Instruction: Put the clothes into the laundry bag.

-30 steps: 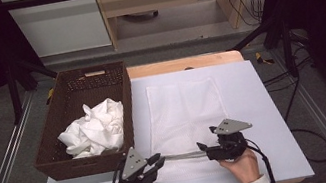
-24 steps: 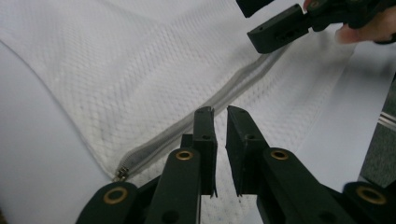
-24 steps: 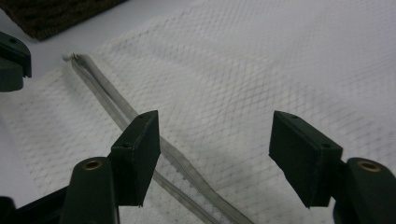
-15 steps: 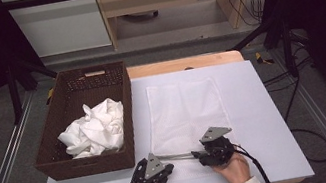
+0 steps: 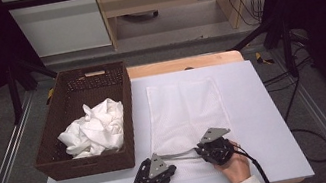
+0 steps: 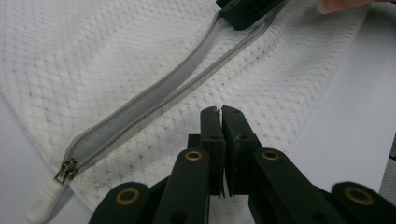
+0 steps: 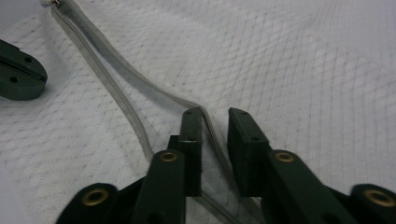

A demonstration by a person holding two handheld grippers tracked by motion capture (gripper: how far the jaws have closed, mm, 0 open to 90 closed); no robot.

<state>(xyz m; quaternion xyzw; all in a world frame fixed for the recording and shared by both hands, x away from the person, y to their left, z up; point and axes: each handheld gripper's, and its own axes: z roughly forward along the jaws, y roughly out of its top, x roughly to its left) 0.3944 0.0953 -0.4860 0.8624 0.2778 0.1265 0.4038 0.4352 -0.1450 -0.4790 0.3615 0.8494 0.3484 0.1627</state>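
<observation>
A white mesh bag (image 5: 182, 113) lies flat on the white table (image 5: 267, 119). Its grey zipper (image 6: 154, 102) is open along the near edge, with the white-tabbed pull (image 6: 65, 170) at the left end. My left gripper (image 5: 172, 169) rests low on the mesh near that edge. Its jaws (image 6: 221, 111) are pressed shut, and I cannot tell whether mesh is caught between them. My right gripper (image 5: 201, 152) is at the zipper's right part. Its jaws (image 7: 215, 116) have just been closing and stand a little apart, with one zipper edge (image 7: 140, 116) running between them.
A dark wicker basket (image 5: 87, 163) stands left of the bag with crumpled white cloth (image 5: 94, 129) in it. A person's hands hold both grippers at the table's near edge. Bare table lies right of the bag. Black stands and cables sit beyond the table.
Both grippers have come down onto the bag's near edge and moved closer together. The right gripper's jaws have narrowed around the zipper edge.
</observation>
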